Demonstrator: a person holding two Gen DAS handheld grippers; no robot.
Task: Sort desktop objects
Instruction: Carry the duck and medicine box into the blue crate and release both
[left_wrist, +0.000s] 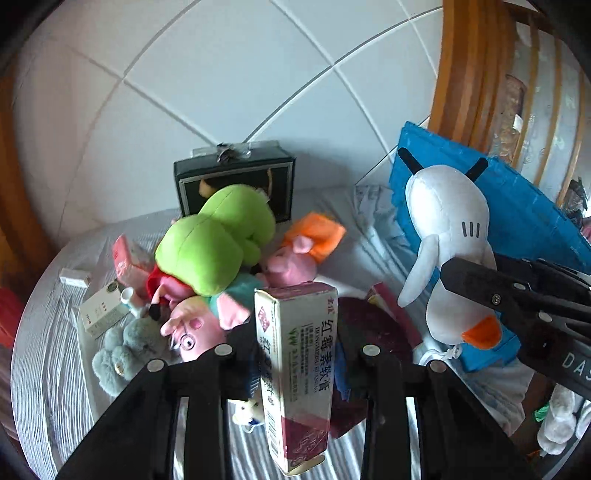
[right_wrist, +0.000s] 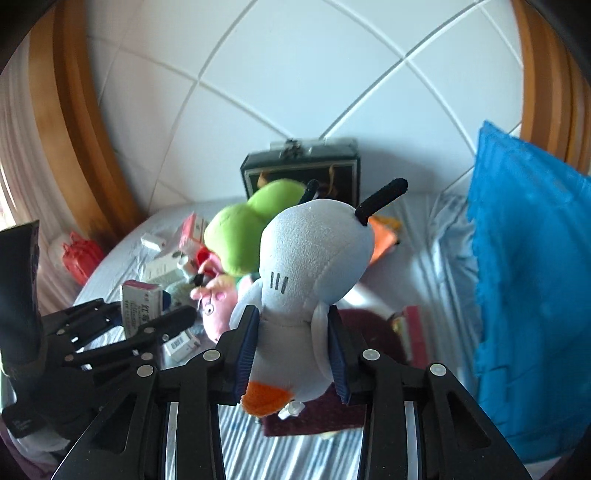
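The left gripper (left_wrist: 295, 354) is clamped on a tall ointment box (left_wrist: 295, 369), held upright above the striped cloth (left_wrist: 55, 369). The right gripper (right_wrist: 291, 343) squeezes a white plush duck (right_wrist: 310, 266) by its body between blue pads (right_wrist: 245, 347), head up, orange foot hanging below. No earlier view shows how its jaws came together. Beneath both lies a heap: a green plush toy (left_wrist: 218, 236), pink pig toys (left_wrist: 199, 325), a grey furry toy (left_wrist: 122, 350) and small medicine boxes (left_wrist: 99, 310). A black case (left_wrist: 236, 177) stands upright behind the heap against the tiled wall (left_wrist: 221, 74). A blue bag (right_wrist: 528, 295) stands to the right.
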